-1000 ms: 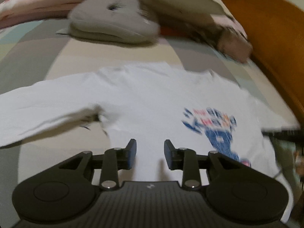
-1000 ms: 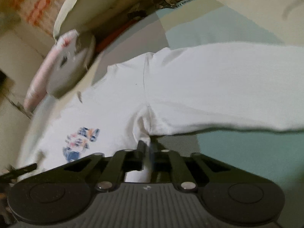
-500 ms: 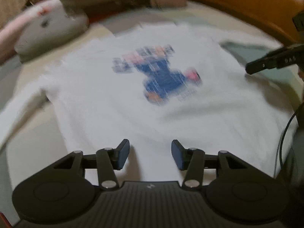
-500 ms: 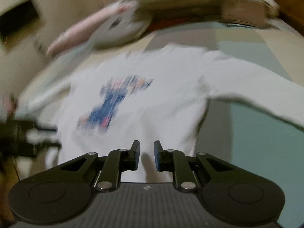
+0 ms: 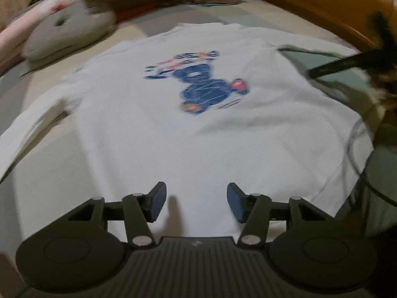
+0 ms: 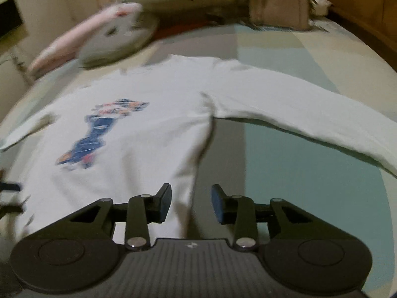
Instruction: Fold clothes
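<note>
A white long-sleeved shirt (image 5: 198,129) with a blue bear print (image 5: 198,87) lies spread flat on the bed. My left gripper (image 5: 197,198) hovers over the shirt's near hem, its jaws opening with nothing between them. In the right wrist view the same shirt (image 6: 139,134) stretches one sleeve (image 6: 310,114) out to the right. My right gripper (image 6: 192,200) hangs above the shirt's right side edge, jaws opening, pads clear of the cloth. The right gripper also shows as a dark blur (image 5: 347,64) at the right of the left wrist view.
A grey cushion (image 5: 67,34) and a pink pillow (image 6: 82,32) lie beyond the collar. A cardboard box (image 6: 278,12) sits at the head of the bed. An orange-brown wooden bed frame (image 5: 310,2) curves along the right. The bedsheet (image 6: 310,173) is patterned in pale blocks.
Both pairs of jaws have spread apart; the right was shut near the shirt's armpit and has let go. Both views swung from the sleeves toward the shirt's body and hem.
</note>
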Tool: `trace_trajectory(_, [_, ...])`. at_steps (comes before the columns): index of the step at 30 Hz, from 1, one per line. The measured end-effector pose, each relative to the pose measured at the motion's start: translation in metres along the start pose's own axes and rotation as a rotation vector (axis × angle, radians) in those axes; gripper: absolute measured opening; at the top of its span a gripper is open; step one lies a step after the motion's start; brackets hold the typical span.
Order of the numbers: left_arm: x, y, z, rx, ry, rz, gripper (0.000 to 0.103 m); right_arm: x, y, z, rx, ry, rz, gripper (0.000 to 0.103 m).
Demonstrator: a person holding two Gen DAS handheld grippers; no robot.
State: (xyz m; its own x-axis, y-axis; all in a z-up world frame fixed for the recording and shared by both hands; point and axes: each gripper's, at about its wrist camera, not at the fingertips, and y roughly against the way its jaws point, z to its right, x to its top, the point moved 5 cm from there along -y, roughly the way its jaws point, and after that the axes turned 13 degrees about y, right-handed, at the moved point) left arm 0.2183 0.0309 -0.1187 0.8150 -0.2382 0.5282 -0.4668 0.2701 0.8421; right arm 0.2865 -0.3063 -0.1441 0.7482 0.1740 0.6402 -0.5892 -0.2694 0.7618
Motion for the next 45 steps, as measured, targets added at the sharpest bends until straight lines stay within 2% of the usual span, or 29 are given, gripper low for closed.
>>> trace_trajectory(2, [-0.005,-0.010,0.006,-0.006,-0.013,-0.033,0.055,-0.002,-0.009,-0.006,-0.029,0.035,-0.009,0.042])
trace_trajectory(3, [-0.010,-0.011,0.005,-0.001,-0.017,-0.030,0.057,-0.003,-0.011,-0.011,-0.053,0.065,-0.007,0.031])
trace_trajectory(4, [-0.014,-0.012,0.004,0.002,-0.019,-0.029,0.059,-0.004,-0.012,-0.016,-0.077,0.096,-0.004,0.008])
trace_trajectory(6, [-0.018,-0.008,-0.005,0.005,0.003,-0.053,0.064,-0.005,-0.012,-0.014,-0.156,0.126,-0.015,0.000])
trace_trajectory(8, [-0.023,-0.004,-0.012,0.018,0.006,-0.074,0.064,-0.006,-0.009,-0.004,-0.240,0.136,-0.033,0.000])
trace_trajectory(9, [-0.025,-0.002,-0.015,0.027,-0.001,-0.084,0.064,-0.006,-0.005,0.005,-0.243,0.113,-0.034,0.000])
trace_trajectory(11, [-0.025,0.003,-0.017,0.042,-0.007,-0.102,0.064,-0.004,0.009,0.019,-0.181,0.019,-0.020,0.003])
trace_trajectory(12, [-0.023,0.005,-0.018,0.048,-0.011,-0.095,0.063,-0.002,0.016,0.022,-0.149,-0.010,-0.003,0.008])
trace_trajectory(14, [-0.016,0.006,-0.020,0.052,-0.007,-0.070,0.061,0.004,0.024,0.009,-0.082,0.019,0.033,0.014])
trace_trajectory(16, [-0.008,0.000,-0.019,0.030,0.026,-0.059,0.060,0.010,0.025,-0.006,-0.032,0.065,0.052,0.028])
trace_trajectory(18, [-0.004,-0.005,-0.013,0.001,0.027,-0.039,0.060,0.013,0.012,-0.015,-0.057,0.112,0.050,0.031])
trace_trajectory(22, [-0.006,-0.014,-0.007,-0.022,0.030,-0.042,0.062,0.011,-0.023,-0.007,-0.060,0.063,0.011,0.034])
trace_trajectory(23, [-0.007,-0.015,-0.007,-0.024,0.035,-0.042,0.063,0.011,-0.024,-0.008,-0.057,0.066,0.023,0.032])
trace_trajectory(24, [-0.008,-0.017,-0.007,-0.027,0.040,-0.041,0.063,0.011,-0.025,-0.011,-0.062,0.077,0.028,0.006])
trace_trajectory(25, [-0.008,-0.017,-0.008,-0.029,0.047,-0.042,0.064,0.011,-0.026,-0.017,-0.077,0.102,0.022,0.004])
trace_trajectory(28, [-0.009,-0.016,-0.009,-0.020,0.048,-0.054,0.066,0.009,-0.024,-0.018,-0.150,0.138,0.006,0.003])
trace_trajectory(34, [-0.011,-0.004,-0.016,0.038,0.021,-0.080,0.066,0.016,-0.004,-0.016,-0.181,0.138,0.009,0.006])
trace_trajectory(36, [-0.004,-0.002,-0.015,0.035,0.019,-0.052,0.066,0.022,0.011,-0.030,-0.132,0.160,0.054,0.011])
trace_trajectory(38, [-0.005,-0.007,-0.007,0.006,0.006,-0.057,0.066,0.022,0.019,-0.050,-0.053,0.192,0.064,0.016])
trace_trajectory(41, [-0.007,-0.013,0.006,-0.033,-0.015,-0.064,0.067,0.004,0.017,-0.079,0.038,0.250,0.023,0.017])
trace_trajectory(44, [-0.021,-0.011,0.009,-0.004,-0.021,-0.061,0.073,-0.034,0.007,-0.092,0.014,0.281,-0.068,0.021])
trace_trajectory(45, [-0.027,-0.007,0.007,0.006,-0.022,-0.067,0.073,-0.043,0.013,-0.092,0.007,0.272,-0.044,0.022])
